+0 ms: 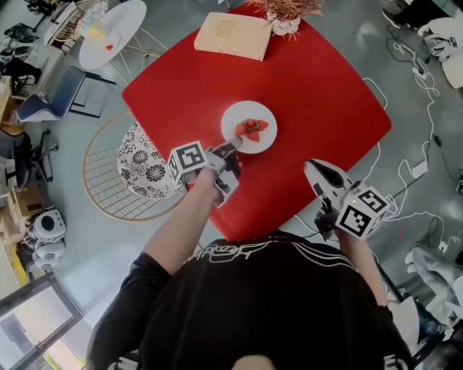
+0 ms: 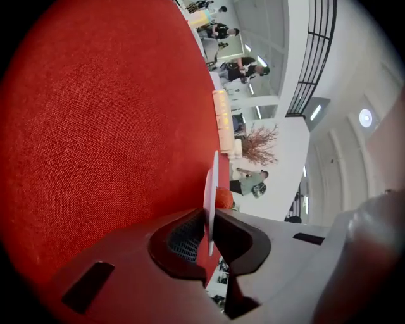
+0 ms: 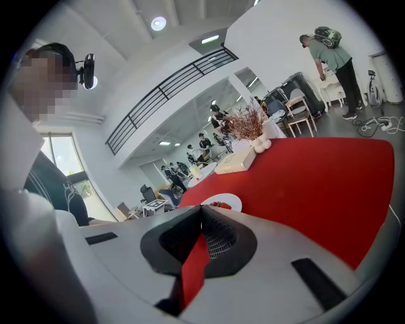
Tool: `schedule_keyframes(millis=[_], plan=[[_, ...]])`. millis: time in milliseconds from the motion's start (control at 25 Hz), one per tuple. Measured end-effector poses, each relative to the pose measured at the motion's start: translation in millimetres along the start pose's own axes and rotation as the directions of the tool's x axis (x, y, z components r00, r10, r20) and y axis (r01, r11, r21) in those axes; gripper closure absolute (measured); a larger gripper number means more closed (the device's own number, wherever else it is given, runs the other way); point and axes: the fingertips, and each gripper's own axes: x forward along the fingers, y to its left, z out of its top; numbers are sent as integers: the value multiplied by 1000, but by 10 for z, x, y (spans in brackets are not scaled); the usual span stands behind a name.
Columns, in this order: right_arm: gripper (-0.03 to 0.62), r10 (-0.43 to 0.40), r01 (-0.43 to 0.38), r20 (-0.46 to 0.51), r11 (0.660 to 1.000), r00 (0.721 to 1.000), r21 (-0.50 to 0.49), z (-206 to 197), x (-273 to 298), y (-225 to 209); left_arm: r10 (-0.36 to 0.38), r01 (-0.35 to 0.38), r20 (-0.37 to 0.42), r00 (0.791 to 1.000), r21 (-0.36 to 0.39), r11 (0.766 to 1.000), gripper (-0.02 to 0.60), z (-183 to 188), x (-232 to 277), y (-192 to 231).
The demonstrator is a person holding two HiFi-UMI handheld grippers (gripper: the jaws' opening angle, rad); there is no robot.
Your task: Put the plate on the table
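A small white plate (image 1: 235,115) with red strawberry pieces (image 1: 251,128) lies level at the middle of the red table (image 1: 311,79); I cannot tell whether it rests on the cloth or hangs just above it. My left gripper (image 1: 233,142) is shut on the plate's near rim. In the left gripper view the plate (image 2: 211,183) shows edge-on between the pads of the left gripper (image 2: 210,218). My right gripper (image 1: 312,168) hovers over the table's near right edge, shut and empty. In the right gripper view the plate (image 3: 231,201) sits beyond the right gripper (image 3: 201,214).
A tan box (image 1: 233,35) and a vase of dried flowers (image 1: 287,18) stand at the table's far edge. A wire chair with a patterned cushion (image 1: 141,170) is at the left, a white round table (image 1: 112,32) beyond it. Cables (image 1: 419,166) trail on the floor at right.
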Motion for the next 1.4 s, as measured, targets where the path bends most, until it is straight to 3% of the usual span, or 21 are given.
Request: schedule_keyframes(millis=[480, 640, 1080, 1200, 1400], plan=[[587, 25, -25, -6, 1000, 1000, -2, 66, 75, -29, 3, -4, -9, 1000, -92, 996, 549, -36, 15, 139], [588, 35, -35, -5, 999, 999, -8, 72, 65, -27, -1, -3, -62, 998, -59, 998, 546, -125, 37, 118], [588, 52, -52, -7, 998, 999, -21, 89, 47, -2, -73, 73, -86, 994, -4, 997, 411, -168, 45, -7], [587, 58, -58, -9, 998, 998, -17, 74, 58, 9, -81, 87, -108, 991, 51, 995, 411, -184, 41, -40], [588, 78, -78, -9, 997, 997, 22, 48, 71, 23, -18, 57, -160, 987, 243, 968, 407, -256, 15, -57]])
